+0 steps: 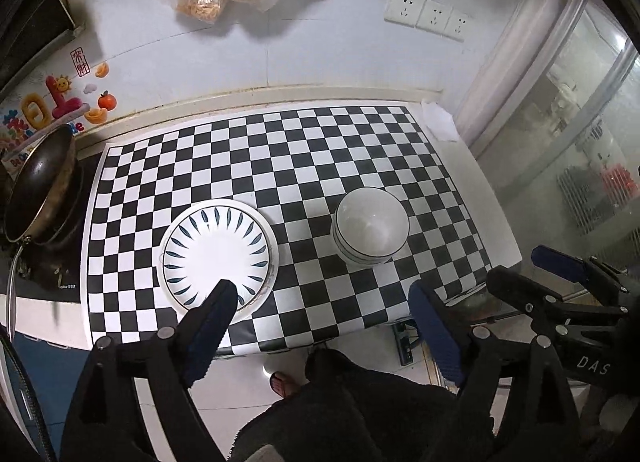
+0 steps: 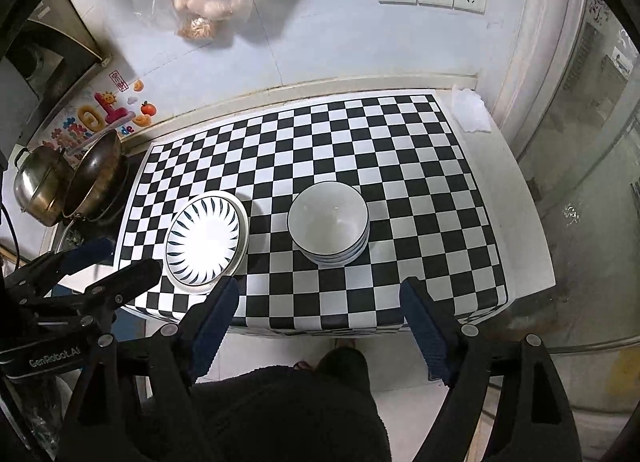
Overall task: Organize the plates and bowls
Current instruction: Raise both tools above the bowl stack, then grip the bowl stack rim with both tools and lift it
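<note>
Left wrist view shows the left gripper (image 1: 324, 326) held above the near edge of the checkered mat (image 1: 304, 150), its two blue-padded fingers spread wide apart with nothing between them. The plate stack (image 1: 216, 252), topped by a white plate with dark blue leaf marks round its rim, lies just ahead of the left finger, whose tip overlaps the plate's near rim in the picture; whether it touches cannot be told. The bowl stack (image 1: 370, 226), white bowls nested upright, sits ahead between the fingers, nearer the right one, apart from the plates. The right wrist view shows the right gripper (image 2: 316, 322) equally wide open and empty, bowls straight ahead, plates beyond its left finger, and a wok (image 2: 94, 178) far left.
</note>
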Demonstrator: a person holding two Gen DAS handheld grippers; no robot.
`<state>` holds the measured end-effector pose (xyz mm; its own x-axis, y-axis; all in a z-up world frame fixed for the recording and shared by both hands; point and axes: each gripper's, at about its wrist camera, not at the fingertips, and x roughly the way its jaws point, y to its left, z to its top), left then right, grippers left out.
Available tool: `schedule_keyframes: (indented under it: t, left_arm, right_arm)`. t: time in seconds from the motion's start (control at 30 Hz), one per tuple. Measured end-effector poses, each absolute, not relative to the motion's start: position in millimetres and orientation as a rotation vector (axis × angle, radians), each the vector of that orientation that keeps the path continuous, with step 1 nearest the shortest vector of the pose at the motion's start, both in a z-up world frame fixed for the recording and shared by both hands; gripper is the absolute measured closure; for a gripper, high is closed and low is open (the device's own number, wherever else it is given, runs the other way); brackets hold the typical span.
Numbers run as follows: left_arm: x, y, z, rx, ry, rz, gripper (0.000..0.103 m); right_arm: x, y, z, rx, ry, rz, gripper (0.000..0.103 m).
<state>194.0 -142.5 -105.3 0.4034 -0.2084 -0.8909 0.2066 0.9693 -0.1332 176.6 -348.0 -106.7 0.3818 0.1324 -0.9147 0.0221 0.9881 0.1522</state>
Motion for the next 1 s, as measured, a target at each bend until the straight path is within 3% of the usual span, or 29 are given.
schedule_keyframes:
  t: [0.4, 0.8, 1.0]
  left_arm:
    - [251.1, -144.6, -153.3, -0.072, 1.232, -0.26, 0.015]
    - [356.7, -161.2, -286.0, -0.291, 1.506, -0.319, 0.015]
    - [378.6, -178.3, -327.6, -0.324, 1.597, -0.325, 0.017]
  right_arm:
    - [211.1, -367.2, -136.8, 0.17, 1.229, 0.084, 0.015]
    - [301.5, -429.2, -297.0, 0.544, 1.398, 0.168, 0.015]
    - [324.8, -441.3, -365.1, 0.683, 1.487, 0.222, 0.015]
